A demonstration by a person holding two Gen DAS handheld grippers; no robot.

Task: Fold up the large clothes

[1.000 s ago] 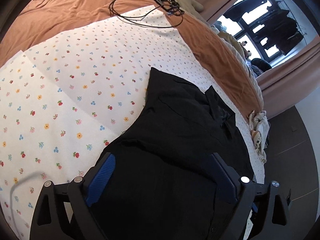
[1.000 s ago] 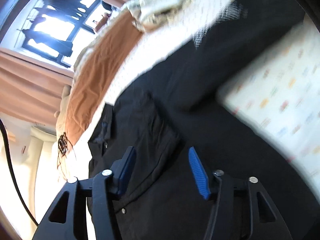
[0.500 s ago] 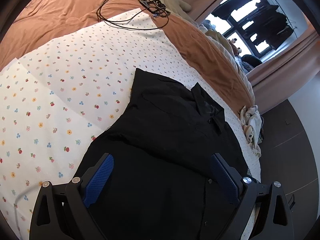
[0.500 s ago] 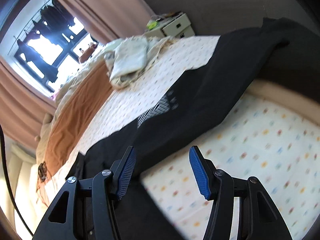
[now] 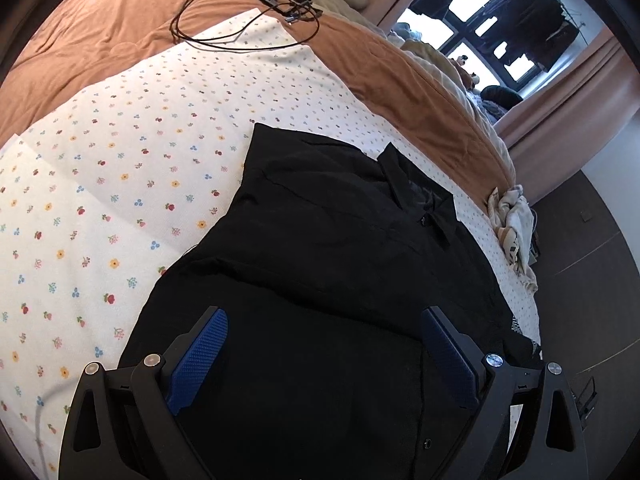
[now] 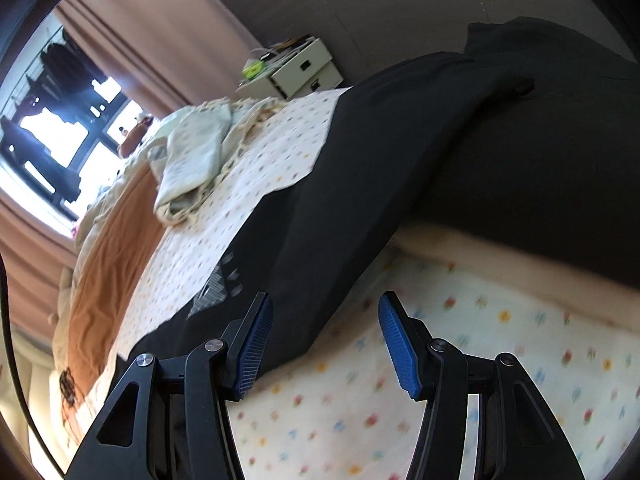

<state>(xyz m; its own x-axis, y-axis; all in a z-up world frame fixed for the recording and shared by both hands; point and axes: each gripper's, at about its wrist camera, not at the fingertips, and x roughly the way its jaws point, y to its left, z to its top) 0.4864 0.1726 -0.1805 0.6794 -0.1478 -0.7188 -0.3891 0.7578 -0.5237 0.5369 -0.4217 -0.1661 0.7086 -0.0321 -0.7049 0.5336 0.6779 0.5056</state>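
Left view only: the shirt (image 5: 340,248) lies spread on the flowered sheet (image 5: 120,184) with its collar (image 5: 420,196) toward the far end; a coiled cable (image 5: 244,20) rests beyond it on the brown quilt (image 5: 100,32), and a pale bundle of cloth (image 5: 512,224) sits at the bed's right edge.
Right view only: a white drawer unit (image 6: 300,68) stands past the bed; a dark sleeve-like strip of the shirt (image 6: 328,220) runs slantwise across the sheet (image 6: 440,380); a pale garment heap (image 6: 196,160) lies beside it.
Left claw (image 5: 324,344): jaws wide apart, above the shirt's lower part, gripping nothing.
Right claw (image 6: 324,332): jaws about half apart, empty; the left pad sits over the dark strip's edge, the right pad over bare sheet.
Shirt axis: long axis runs from the near hem away to the collar, leaning right in the left view.
Shirt place: on the bed, on the flowered sheet.
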